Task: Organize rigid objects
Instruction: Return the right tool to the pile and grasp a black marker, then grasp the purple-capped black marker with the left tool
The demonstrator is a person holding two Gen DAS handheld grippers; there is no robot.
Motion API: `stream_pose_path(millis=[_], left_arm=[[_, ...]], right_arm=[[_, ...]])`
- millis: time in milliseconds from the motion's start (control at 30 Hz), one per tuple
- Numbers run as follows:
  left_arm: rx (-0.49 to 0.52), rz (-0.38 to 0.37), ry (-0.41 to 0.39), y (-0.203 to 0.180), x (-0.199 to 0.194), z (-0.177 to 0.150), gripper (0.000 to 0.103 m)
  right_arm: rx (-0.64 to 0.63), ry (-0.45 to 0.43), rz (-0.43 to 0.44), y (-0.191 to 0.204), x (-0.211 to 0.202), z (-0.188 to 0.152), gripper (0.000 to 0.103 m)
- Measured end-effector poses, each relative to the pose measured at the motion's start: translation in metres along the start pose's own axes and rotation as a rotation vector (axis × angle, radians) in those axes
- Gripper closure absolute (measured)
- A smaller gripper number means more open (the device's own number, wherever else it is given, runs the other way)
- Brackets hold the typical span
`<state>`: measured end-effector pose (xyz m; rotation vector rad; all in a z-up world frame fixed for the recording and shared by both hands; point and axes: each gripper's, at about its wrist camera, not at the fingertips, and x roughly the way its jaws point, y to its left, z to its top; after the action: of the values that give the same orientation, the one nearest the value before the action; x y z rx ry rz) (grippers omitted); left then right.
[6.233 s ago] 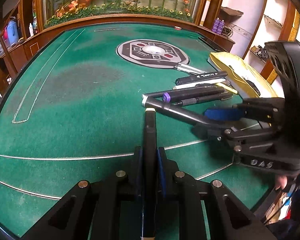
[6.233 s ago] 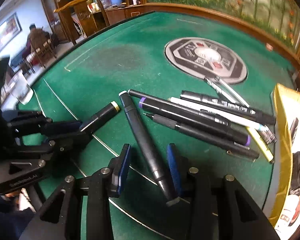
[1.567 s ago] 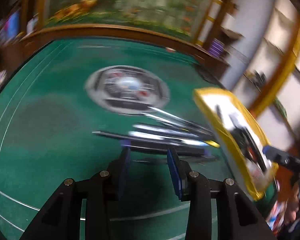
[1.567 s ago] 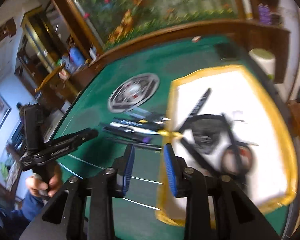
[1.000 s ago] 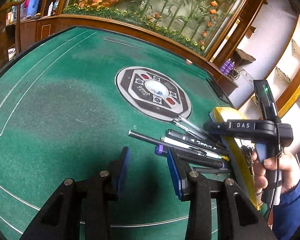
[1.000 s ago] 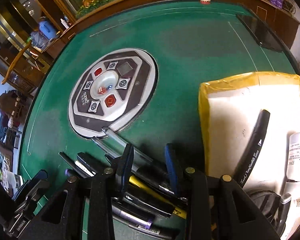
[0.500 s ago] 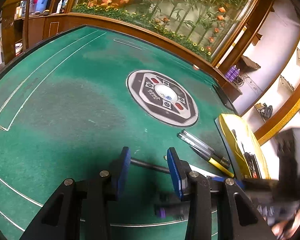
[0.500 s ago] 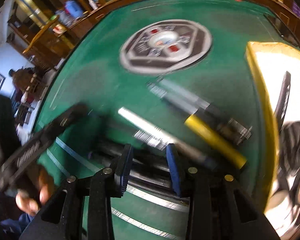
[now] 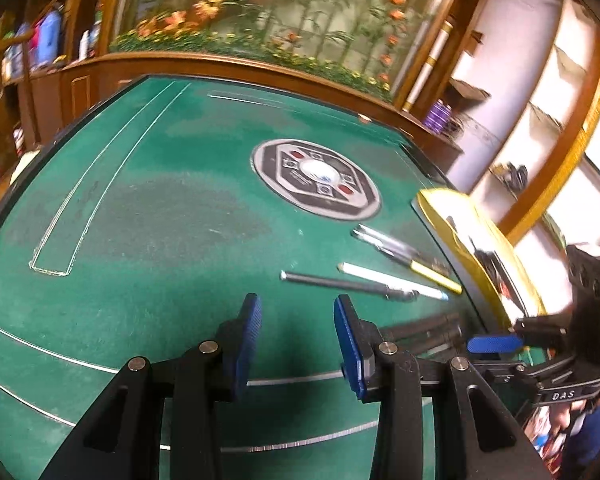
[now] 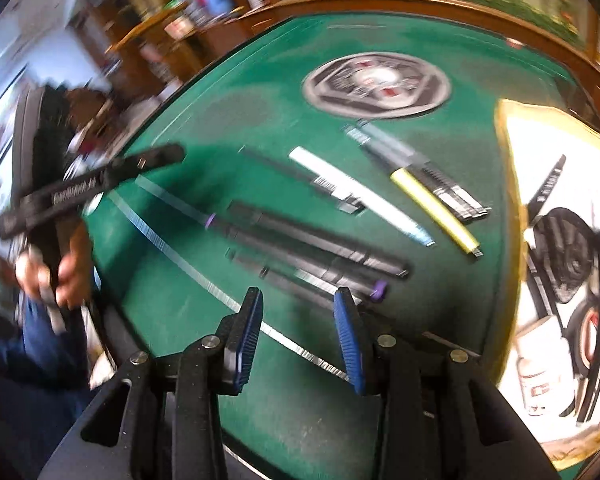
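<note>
My right gripper [image 10: 298, 336] hangs above the green table [image 10: 228, 128] with nothing between its blue pads; its jaws are opening, a moderate gap. Just past the tips, at twelve to one o'clock, lies the bundle of dark markers [image 10: 312, 244], purple-capped, lying side by side and touching. Stiff, light, round barrels, I'd judge: they'll roll if nudged, so I'd pinch one across the middle of the barrel, pads square to its length. Beyond them, at one o'clock, the white pen [image 10: 360, 196], then the yellow highlighter [image 10: 436, 210] beside some blurred thin pens. At three o'clock sits the yellow-rimmed tray [image 10: 512, 216], some things already in it. My left gripper [image 9: 296, 344] is empty too, jaws a moderate way apart over bare felt; a thin dark pen [image 9: 340, 282] lies ahead at one o'clock. Farthest off, at twelve, the round centre panel [image 9: 316, 178].
</note>
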<state>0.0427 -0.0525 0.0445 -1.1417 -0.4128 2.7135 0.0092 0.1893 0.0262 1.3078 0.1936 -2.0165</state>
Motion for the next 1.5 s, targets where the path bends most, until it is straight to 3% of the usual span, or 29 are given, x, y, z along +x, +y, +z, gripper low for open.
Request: stream_pose_path(millis=[133, 200, 400, 500, 533, 667, 833, 967, 1200, 1367, 1500], left_arm=[[0.081, -0.001, 0.018, -0.012, -0.002, -0.008, 0.063], [0.117, -0.009, 0.034, -0.017, -0.002, -0.011, 0.063], [0.222, -0.03, 0.051, -0.033, -0.007, -0.019, 0.063], [0.229, -0.057, 0.066, -0.034, -0.007, -0.018, 0.063], [0.235, -0.065, 0.072, -0.035, -0.007, -0.018, 0.063], [0.32, -0.072, 0.103, -0.051, -0.003, -0.018, 0.063], [0.458, -0.071, 0.154, -0.077, 0.01, -0.021, 0.063], [0.434, -0.075, 0.215, -0.084, 0.026, -0.02, 0.063], [0.326, -0.086, 0.262, -0.086, 0.035, -0.018, 0.063], [0.278, -0.071, 0.268, -0.074, 0.032, -0.017, 0.062], [0.258, -0.065, 0.268, -0.067, 0.031, -0.017, 0.056]], right_arm=[[-0.124, 0.009, -0.068, 0.01, 0.007, -0.004, 0.064], [-0.158, 0.036, -0.051, 0.008, 0.014, -0.001, 0.058], [-0.213, 0.062, -0.067, 0.007, 0.031, 0.003, 0.058], [-0.254, 0.096, -0.096, 0.02, 0.029, -0.005, 0.086], [-0.252, 0.103, -0.088, 0.024, 0.029, -0.009, 0.09], [-0.187, 0.09, -0.141, 0.029, 0.021, -0.024, 0.094], [-0.02, 0.014, -0.091, 0.006, -0.004, -0.038, 0.094], [0.059, -0.042, -0.101, -0.009, -0.019, -0.05, 0.094], [0.101, -0.006, -0.145, -0.03, -0.017, -0.047, 0.094], [0.04, 0.022, -0.138, -0.021, -0.01, -0.045, 0.094], [-0.006, 0.031, -0.106, -0.001, 0.002, -0.042, 0.094]])
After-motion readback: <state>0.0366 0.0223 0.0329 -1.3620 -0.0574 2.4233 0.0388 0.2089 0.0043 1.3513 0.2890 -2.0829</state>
